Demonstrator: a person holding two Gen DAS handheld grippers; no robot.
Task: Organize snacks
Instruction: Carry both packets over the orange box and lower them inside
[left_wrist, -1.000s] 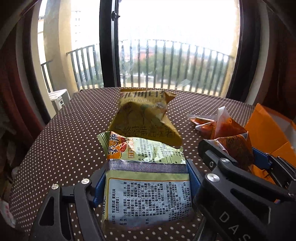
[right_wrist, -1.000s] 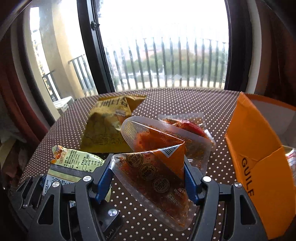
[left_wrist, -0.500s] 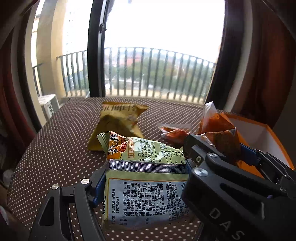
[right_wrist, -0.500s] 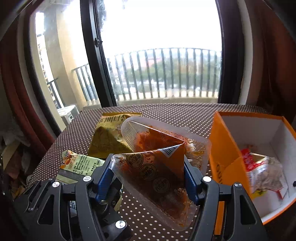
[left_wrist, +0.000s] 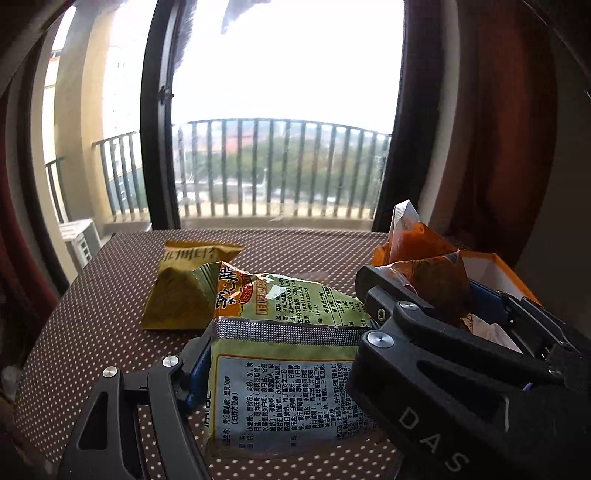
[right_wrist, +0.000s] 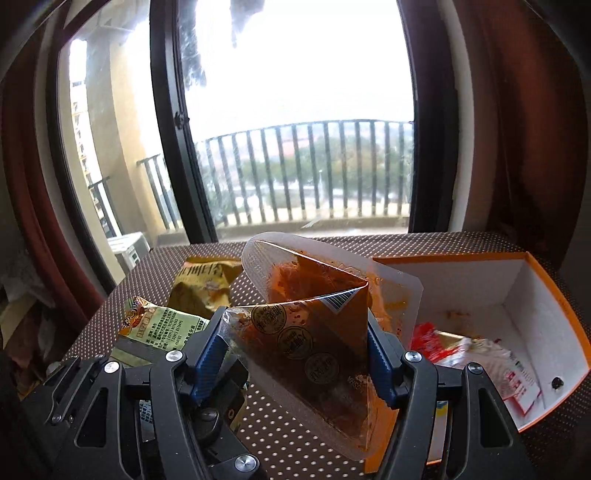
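Observation:
My left gripper (left_wrist: 280, 365) is shut on a green snack packet (left_wrist: 280, 384) with printed text, held above the dotted table (left_wrist: 92, 317). My right gripper (right_wrist: 299, 358) is shut on a clear pouch of red-brown spicy snack (right_wrist: 314, 325), held above the table just left of the orange box (right_wrist: 554, 291). The right gripper and its pouch (left_wrist: 424, 266) also show at the right of the left wrist view. The green packet (right_wrist: 162, 325) shows at lower left in the right wrist view. A yellow chip bag (left_wrist: 184, 288) lies on the table beyond.
The orange box has a white inside and holds a red-and-white wrapper (right_wrist: 476, 354). The yellow chip bag also shows in the right wrist view (right_wrist: 207, 284). A balcony door and railing (right_wrist: 303, 173) stand behind the table. Dark red curtains (left_wrist: 480, 147) hang at the right.
Both grippers have risen and swung right with their packets. The orange box's inside has come into view. The second red pouch on the table is out of sight.

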